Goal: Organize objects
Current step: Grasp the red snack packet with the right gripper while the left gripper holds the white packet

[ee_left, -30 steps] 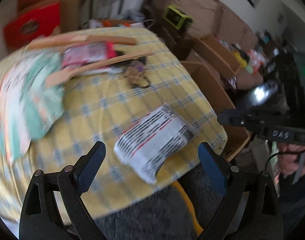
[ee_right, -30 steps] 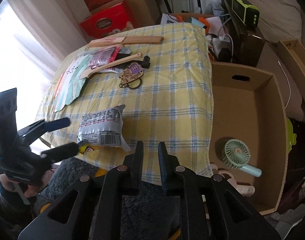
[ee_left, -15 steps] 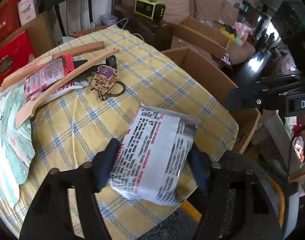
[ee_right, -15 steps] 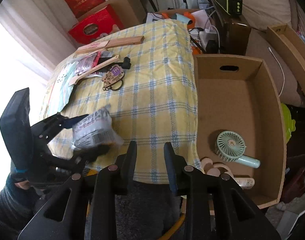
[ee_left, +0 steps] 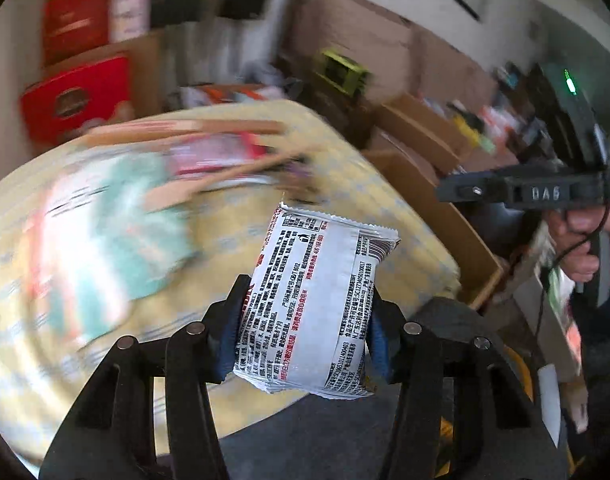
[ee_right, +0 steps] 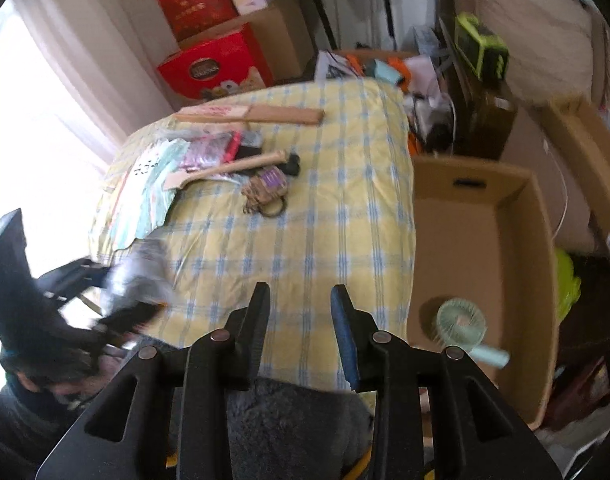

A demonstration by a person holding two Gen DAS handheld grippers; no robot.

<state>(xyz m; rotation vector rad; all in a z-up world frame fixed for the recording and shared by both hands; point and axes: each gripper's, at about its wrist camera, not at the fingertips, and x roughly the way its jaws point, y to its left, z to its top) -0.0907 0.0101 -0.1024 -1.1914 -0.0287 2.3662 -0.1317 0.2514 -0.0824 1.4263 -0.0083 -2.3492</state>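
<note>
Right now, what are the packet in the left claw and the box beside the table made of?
Packet: thin glossy plastic film, going by its crimped end seals, printed wrapper and sheen. Box: plain brown corrugated cardboard, matte, with folded walls and a cut handle slot.

Bright curtained window (ee_right: 45, 92), checked tablecloth (ee_right: 345, 216), beige sofa (ee_right: 537, 32).

My tabletop (ee_right: 345, 216), yellow checked cloth: wooden board (ee_right: 249, 114) at far edge; pink packet (ee_right: 213, 150), wooden spatula (ee_right: 225, 168), keychain (ee_right: 267, 188) mid-surface; green paper sheet (ee_right: 153, 196) toward left edge.
</note>
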